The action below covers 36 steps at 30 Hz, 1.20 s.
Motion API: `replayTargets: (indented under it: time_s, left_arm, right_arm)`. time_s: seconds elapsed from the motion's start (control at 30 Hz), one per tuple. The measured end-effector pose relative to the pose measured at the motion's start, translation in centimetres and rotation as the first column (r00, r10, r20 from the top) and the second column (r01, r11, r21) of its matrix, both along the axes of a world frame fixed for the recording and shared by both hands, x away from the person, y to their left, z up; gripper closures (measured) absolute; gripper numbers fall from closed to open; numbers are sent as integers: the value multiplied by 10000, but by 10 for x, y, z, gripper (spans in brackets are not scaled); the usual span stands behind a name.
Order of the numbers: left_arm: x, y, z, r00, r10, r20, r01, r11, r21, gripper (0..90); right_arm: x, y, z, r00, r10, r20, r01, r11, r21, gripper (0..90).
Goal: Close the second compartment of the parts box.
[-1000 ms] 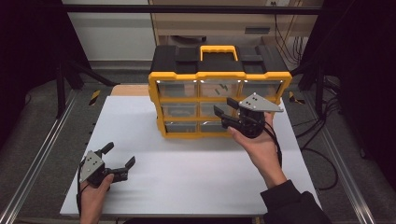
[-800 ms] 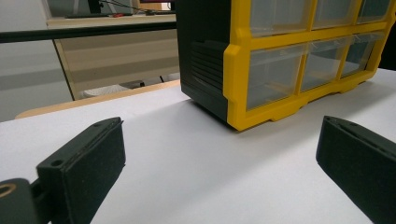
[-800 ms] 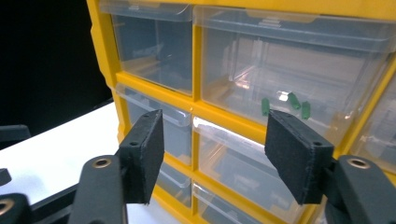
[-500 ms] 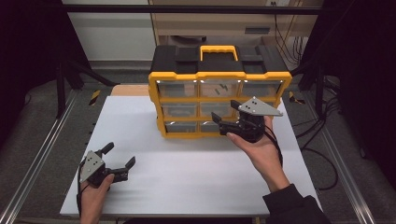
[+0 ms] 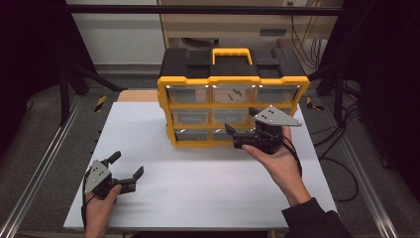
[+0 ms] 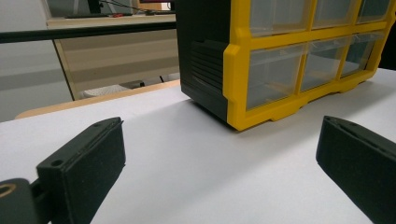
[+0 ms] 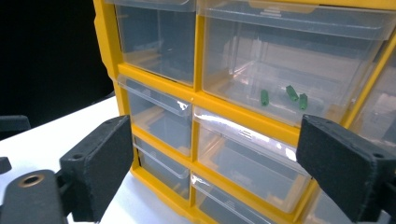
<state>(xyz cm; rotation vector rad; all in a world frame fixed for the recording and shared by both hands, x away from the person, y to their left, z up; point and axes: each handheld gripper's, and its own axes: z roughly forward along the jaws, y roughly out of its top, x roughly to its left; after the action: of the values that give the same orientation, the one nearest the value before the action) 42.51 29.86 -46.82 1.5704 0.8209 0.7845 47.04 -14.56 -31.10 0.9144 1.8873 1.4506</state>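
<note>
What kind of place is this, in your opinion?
Probably a lab or workshop recording bench: a white table inside a metal frame, a yellow drawer organizer on it, and cables across the grey floor.

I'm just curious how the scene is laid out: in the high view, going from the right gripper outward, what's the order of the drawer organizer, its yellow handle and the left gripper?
1. Drawer organizer, right in front of the right gripper.
2. Yellow handle, on top, behind.
3. Left gripper, at the table's near left.
</note>
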Motion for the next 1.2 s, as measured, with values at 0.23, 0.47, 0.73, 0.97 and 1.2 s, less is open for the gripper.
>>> replayTargets:
  time_s: [0.23,0.47,0.73,0.97,1.2]
  left_arm:
    - [0,0,0,10000,5,8,-5,10000,-1,11]
    - [0,0,0,10000,-5,10,5,10000,-1,11]
    - [0,0,0,10000,-3,14,3,10000,0,11]
    - [0,0,0,10000,-16,0,16,10000,5,11]
    - [0,0,0,10000,34,37,-34,10000,1,10]
  right_arm:
    - [-2,-2,-2,9995,206,219,-198,9992,-361,68]
    - [-5,-5,-2,9992,204,346,-188,9988,-449,57]
    - [-7,-10,-1,9988,212,447,-191,9987,-464,51]
    - [-10,-16,-3,9990,140,432,-122,9990,-429,46]
    - [-13,-22,-4,9995,51,312,-37,9990,-450,37]
